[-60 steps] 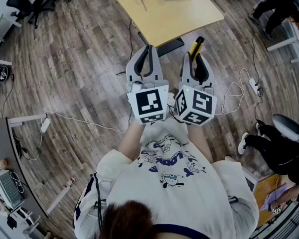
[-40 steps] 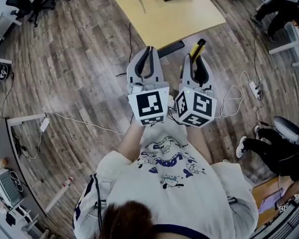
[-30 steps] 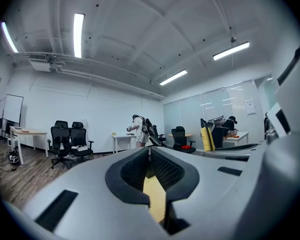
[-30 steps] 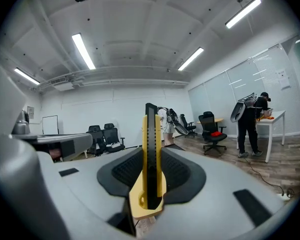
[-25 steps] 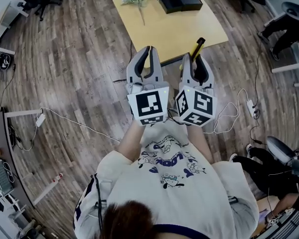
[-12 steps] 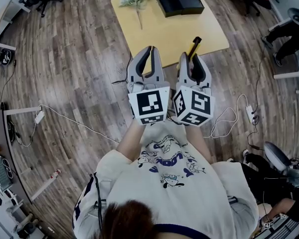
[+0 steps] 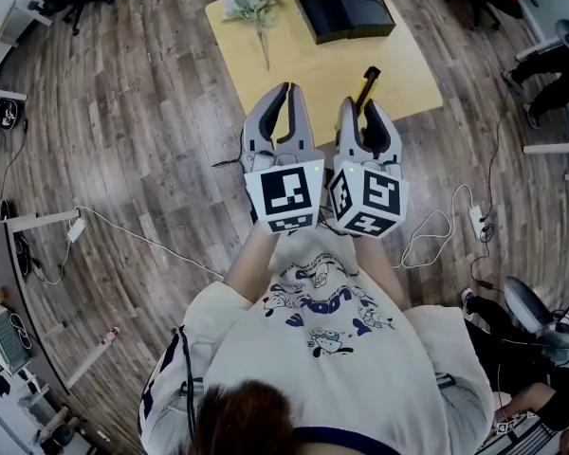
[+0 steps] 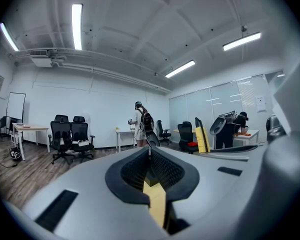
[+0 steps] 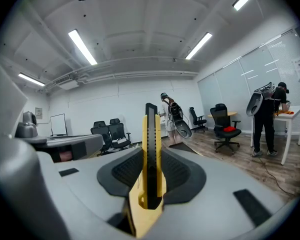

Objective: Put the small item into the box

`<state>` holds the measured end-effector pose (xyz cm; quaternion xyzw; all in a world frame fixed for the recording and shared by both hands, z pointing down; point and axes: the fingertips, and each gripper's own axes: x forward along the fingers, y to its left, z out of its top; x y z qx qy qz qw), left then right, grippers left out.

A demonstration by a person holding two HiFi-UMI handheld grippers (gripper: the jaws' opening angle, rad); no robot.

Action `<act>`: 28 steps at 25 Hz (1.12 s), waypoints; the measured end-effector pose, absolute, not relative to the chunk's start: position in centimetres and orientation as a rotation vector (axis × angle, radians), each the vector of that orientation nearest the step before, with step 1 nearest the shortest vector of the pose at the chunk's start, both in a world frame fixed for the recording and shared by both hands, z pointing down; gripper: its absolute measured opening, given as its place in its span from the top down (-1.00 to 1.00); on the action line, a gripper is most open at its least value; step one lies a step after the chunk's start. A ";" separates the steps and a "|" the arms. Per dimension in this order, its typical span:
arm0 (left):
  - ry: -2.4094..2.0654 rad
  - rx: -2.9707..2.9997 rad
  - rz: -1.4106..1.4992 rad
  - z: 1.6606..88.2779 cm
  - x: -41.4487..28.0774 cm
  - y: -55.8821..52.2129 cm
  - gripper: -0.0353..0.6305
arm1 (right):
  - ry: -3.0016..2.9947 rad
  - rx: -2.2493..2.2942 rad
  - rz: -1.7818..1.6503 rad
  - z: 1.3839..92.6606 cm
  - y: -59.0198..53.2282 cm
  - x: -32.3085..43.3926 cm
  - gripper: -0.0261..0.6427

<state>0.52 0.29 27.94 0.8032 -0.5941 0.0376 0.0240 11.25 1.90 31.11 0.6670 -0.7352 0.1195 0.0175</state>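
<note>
Where the right gripper (image 7: 362,105) clamps it, the cutter (image 9: 150,134) is hidden.

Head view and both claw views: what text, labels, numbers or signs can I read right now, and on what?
No text is readable.
T-shirt print: blue lettering, too blurred.
Left marker cube, right marker cube: black-and-white squares, no words.
Sheet on the glass wall: too small.
Yellow utility knife, black box: no visible print.

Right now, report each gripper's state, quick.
Left gripper: closed, nothing held.
Right gripper: closed on the yellow utility knife.
</note>
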 end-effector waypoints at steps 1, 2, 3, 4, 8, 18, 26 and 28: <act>-1.833 2.485 0.121 28.1 0.6 -0.6 0.82 | -2.283 2.069 0.375 31.2 1.1 11.2 0.55; -1.827 2.485 0.126 28.2 0.7 -1.4 0.82 | -2.279 2.067 0.380 31.3 0.3 11.2 0.55; -1.821 2.484 0.130 28.4 0.7 -2.1 0.82 | -2.276 2.065 0.386 31.5 -0.5 11.2 0.55; -1.815 2.483 0.134 28.5 0.8 -2.9 0.82 | -2.272 2.062 0.392 31.6 -1.2 11.2 0.55; -1.800 2.479 0.140 28.6 0.9 -6.2 0.82 | -2.262 2.059 0.409 31.8 -4.5 11.2 0.55; -1.752 2.474 0.180 29.7 0.7 -13.4 0.82 | -2.219 2.052 0.451 32.7 -11.8 10.8 0.55; -1.735 2.443 0.220 31.1 0.2 -17.3 0.82 | -2.190 2.034 0.481 33.8 -15.7 10.9 0.55; -1.736 2.430 0.236 31.6 0.0 -18.0 0.82 | -2.183 2.026 0.493 34.2 -16.3 11.0 0.55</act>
